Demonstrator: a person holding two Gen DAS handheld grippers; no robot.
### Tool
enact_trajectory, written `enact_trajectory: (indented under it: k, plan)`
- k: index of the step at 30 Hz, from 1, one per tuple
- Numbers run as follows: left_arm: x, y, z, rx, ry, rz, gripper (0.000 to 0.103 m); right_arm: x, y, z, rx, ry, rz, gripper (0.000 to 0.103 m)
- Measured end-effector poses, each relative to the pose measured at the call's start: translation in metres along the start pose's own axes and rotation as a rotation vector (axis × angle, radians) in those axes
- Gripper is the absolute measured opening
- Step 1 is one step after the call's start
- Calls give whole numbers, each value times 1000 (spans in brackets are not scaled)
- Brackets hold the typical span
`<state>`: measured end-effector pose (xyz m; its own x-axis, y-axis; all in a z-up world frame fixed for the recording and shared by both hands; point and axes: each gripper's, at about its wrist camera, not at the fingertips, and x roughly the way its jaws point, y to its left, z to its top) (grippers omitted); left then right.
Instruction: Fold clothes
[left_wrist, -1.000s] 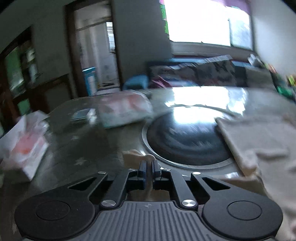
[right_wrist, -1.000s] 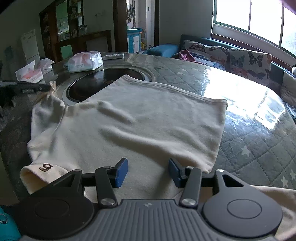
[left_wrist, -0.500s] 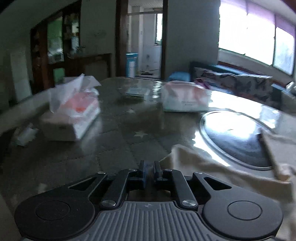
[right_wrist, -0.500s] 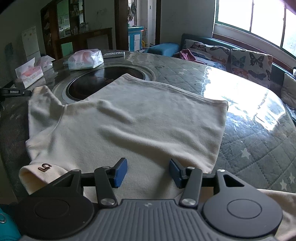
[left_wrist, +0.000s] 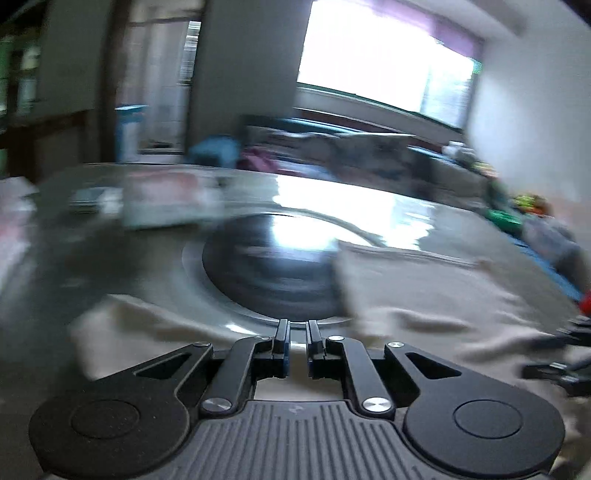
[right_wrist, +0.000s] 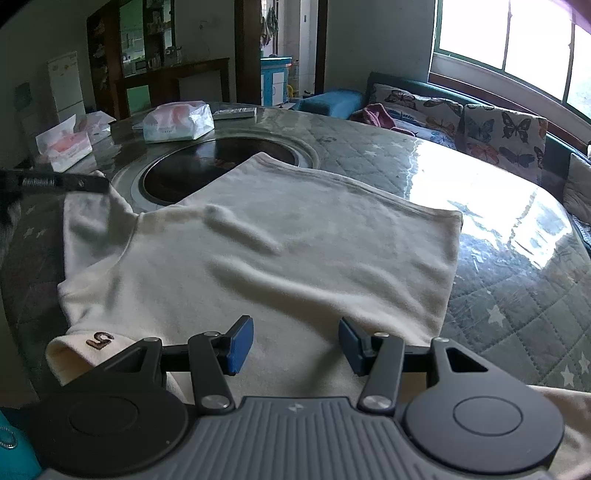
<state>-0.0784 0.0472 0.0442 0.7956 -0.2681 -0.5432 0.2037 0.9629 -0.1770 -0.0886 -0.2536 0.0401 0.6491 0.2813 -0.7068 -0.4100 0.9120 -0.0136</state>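
Cream shirt lies spread flat on the worktop, body and sleeve out — I judge no fold made yet, whole job left. Left hand-held gripper nearly together w/ nothing between; right hand-held gripper apart, empty, above the shirt's near edge.

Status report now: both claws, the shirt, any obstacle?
Left claw nearly shut, empty. Right claw open above cream shirt, spread flat. Tissue packs beyond, clear.

A large round table covered in glossy grey quilted star-print cloth fills the frame. A cream short-sleeved shirt lies flat across its centre, overlapping the dark round glass inset. Two soft tissue packs sit upper left.
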Motion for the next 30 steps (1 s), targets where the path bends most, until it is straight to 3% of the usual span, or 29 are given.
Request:
enact_trajectory:
  k: [4, 7, 12, 19, 22, 30]
  plan:
    - [11, -31, -1, 21, 9, -123, 10, 0, -4, 0, 7, -2, -6, 52]
    - [25, -40, -4, 39, 39, -138, 10, 1, -6, -1, 13, 2, -9, 52]
    - [38, -31, -10, 17, 106, -92, 10, 2, -13, -5, 26, 11, -13, 52]
    - [26, -46, -1, 49, 69, -130, 10, -6, -22, 7, 35, -14, -3, 52]
    - [28, -70, 0, 95, 84, -225, 10, -1, -28, 17, 41, -22, -6, 52]
    - [39, -133, -27, 243, 214, -463, 10, 32, -54, 28, 100, 33, -17, 52]
